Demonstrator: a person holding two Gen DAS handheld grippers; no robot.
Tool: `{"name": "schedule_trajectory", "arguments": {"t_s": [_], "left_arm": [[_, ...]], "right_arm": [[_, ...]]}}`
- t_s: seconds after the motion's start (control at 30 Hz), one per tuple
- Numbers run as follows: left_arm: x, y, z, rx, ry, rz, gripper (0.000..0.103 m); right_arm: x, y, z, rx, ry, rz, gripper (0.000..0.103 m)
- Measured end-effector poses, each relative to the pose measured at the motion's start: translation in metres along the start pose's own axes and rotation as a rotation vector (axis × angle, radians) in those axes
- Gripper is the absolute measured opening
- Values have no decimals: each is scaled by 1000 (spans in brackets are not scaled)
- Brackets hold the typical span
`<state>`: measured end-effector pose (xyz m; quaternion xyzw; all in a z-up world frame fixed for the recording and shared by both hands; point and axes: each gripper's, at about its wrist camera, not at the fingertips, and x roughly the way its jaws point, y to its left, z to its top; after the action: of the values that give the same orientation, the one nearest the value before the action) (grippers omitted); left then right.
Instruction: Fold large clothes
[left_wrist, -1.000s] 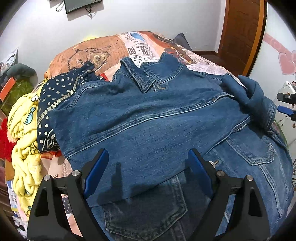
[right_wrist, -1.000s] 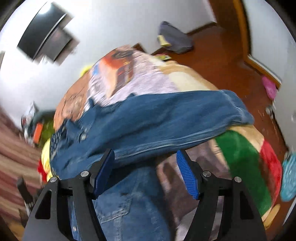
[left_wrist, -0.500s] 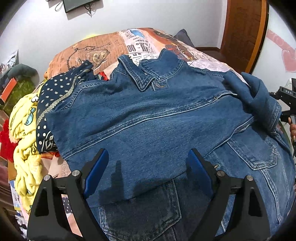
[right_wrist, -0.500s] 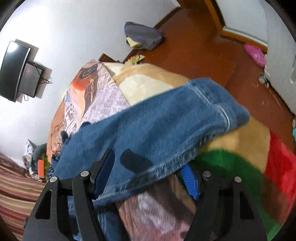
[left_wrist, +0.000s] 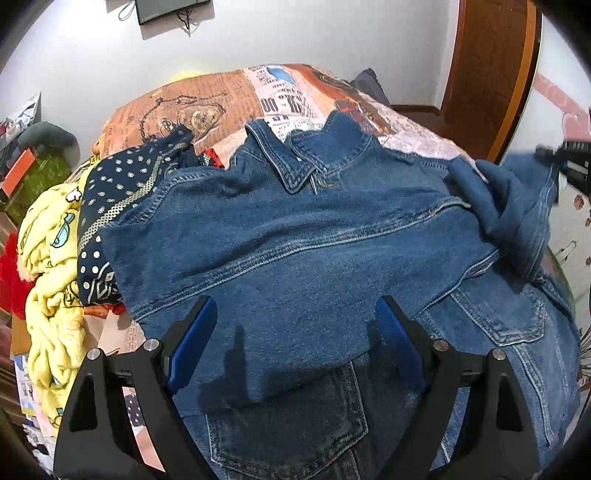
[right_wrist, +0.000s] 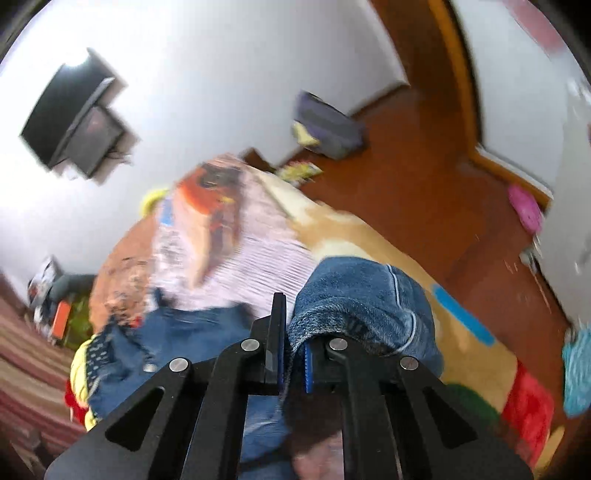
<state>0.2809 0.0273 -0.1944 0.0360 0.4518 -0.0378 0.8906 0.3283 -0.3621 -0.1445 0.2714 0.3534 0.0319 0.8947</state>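
A blue denim jacket (left_wrist: 295, 251) lies spread on the bed, collar toward the far wall, one sleeve folded across its front. My left gripper (left_wrist: 295, 325) is open and empty, hovering just above the folded sleeve near the jacket's lower part. My right gripper (right_wrist: 293, 347) is shut on the cuff end of the other denim sleeve (right_wrist: 362, 295) and holds it lifted; the view is blurred. In the left wrist view that sleeve (left_wrist: 517, 206) rises at the jacket's right side toward the right gripper (left_wrist: 569, 162) at the frame edge.
The bed has a newspaper-print cover (left_wrist: 291, 96). A pile of yellow (left_wrist: 48, 258) and dark polka-dot (left_wrist: 122, 184) clothes lies left of the jacket. A wooden door (left_wrist: 487, 66) and wooden floor (right_wrist: 424, 184) lie to the right. A TV (right_wrist: 70, 118) hangs on the wall.
My right gripper has closed on the sleeve cuff and lifted it, swinging its view. My left gripper stays open over the jacket, nearly still.
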Motion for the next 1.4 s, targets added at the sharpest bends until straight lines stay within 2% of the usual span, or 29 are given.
{"name": "schedule_trajectory", "arguments": {"t_s": [0.17,0.3,0.47,0.57,0.7,0.87,1.0,1.23,1.33,1.4], "left_arm": [[-17,8,2,-11,-46,-11,87],[-35,22,0,-35,-87,-16,88],[-55,46,-5,-80,-129,-7,88],[-64,63,-11,-108,-142,6,88],[-72,83,-22,-145,-141,27,88],[-74,103,-38,-191,-121,47,88],[-71,115,-50,-227,-93,55,88],[-65,117,-56,-238,-69,67,88],[-66,112,-52,-226,-72,66,88],[-66,106,-48,-210,-74,65,88]], "right_arm": [[-26,77,13,-136,-59,129,6],[-33,138,11,-204,-45,267,6],[-22,216,-16,-324,34,390,6],[-8,246,-39,-383,91,431,6],[21,279,-86,-464,216,462,6],[68,290,-153,-555,432,430,6],[97,283,-198,-583,587,394,6],[103,276,-230,-652,700,345,8],[100,275,-227,-654,727,335,24],[96,270,-217,-639,725,330,41]]}}
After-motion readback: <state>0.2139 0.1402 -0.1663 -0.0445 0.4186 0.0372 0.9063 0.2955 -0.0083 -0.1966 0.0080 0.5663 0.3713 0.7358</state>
